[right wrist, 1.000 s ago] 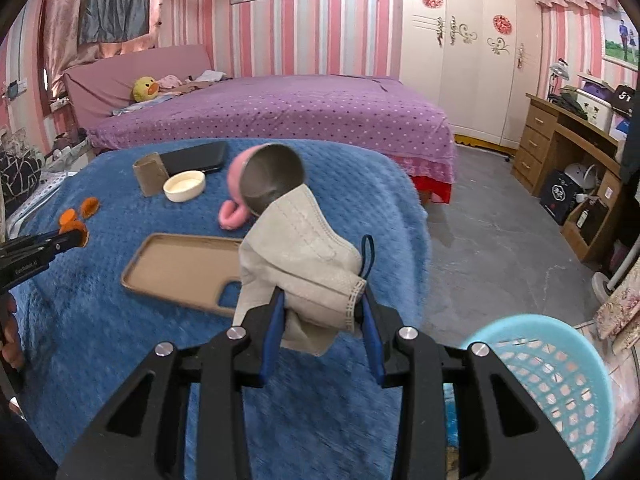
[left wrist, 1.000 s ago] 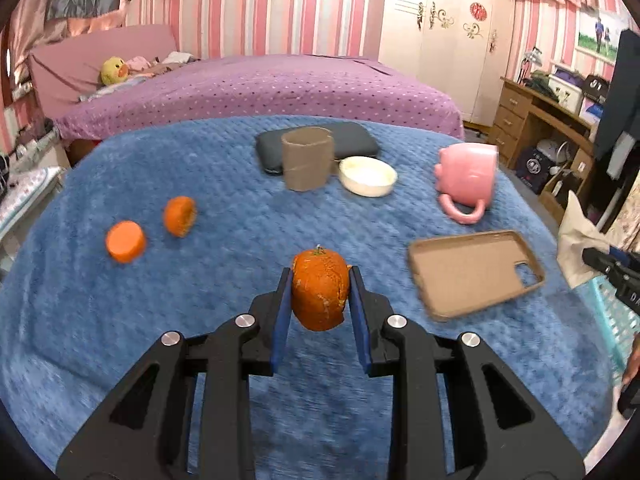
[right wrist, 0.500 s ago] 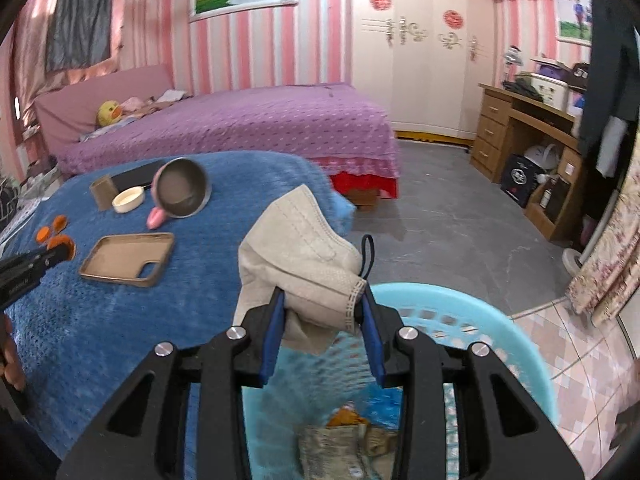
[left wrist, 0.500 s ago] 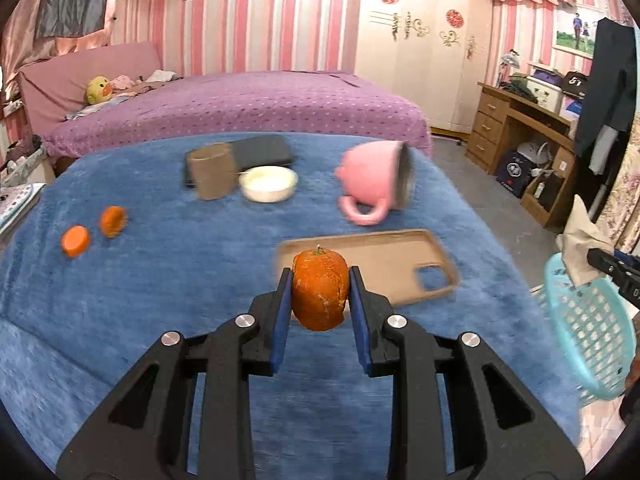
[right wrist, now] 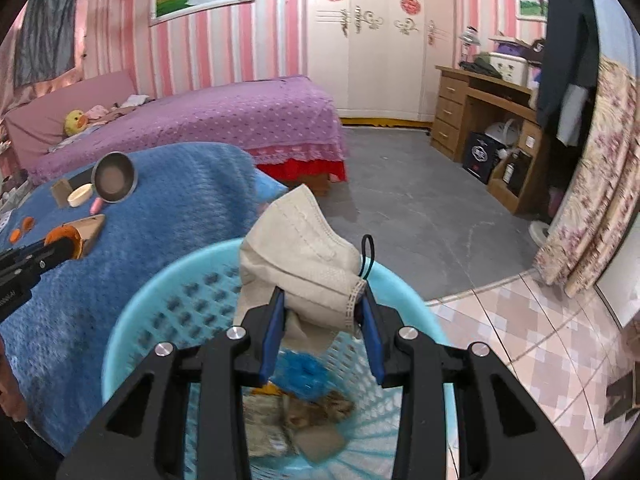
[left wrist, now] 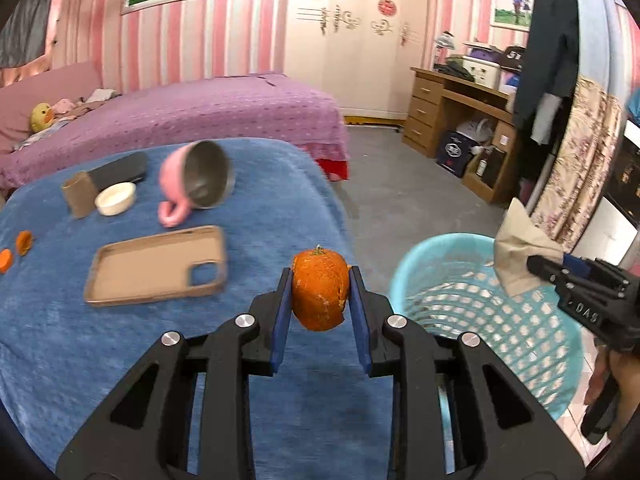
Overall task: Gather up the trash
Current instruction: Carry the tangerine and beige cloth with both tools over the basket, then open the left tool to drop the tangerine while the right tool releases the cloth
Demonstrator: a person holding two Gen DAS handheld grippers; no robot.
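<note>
My left gripper (left wrist: 320,300) is shut on a piece of orange peel (left wrist: 319,289), held above the right edge of the blue-covered table (left wrist: 120,340). Beside that edge stands a light blue basket (left wrist: 492,320). My right gripper (right wrist: 322,312) is shut on a crumpled beige face mask (right wrist: 298,256) directly over the basket (right wrist: 160,304), which holds paper scraps and a blue wrapper. In the left wrist view, the right gripper (left wrist: 532,266) with the mask (left wrist: 516,248) hangs over the basket's far rim. Two more orange peel bits (left wrist: 16,248) lie at the table's far left.
On the table lie a tan phone case (left wrist: 160,266), a tipped pink mug (left wrist: 196,180), a small white dish (left wrist: 116,199), a cardboard tube (left wrist: 79,194) and a dark pad (left wrist: 118,168). A purple bed (left wrist: 180,116) stands behind, a wooden desk (left wrist: 460,116) at the right across grey floor.
Both grippers have swung right, away from the table's middle toward the basket. The mask now hangs over the basket's opening, and the peel has reached the table's right edge. Both grips are unchanged.
</note>
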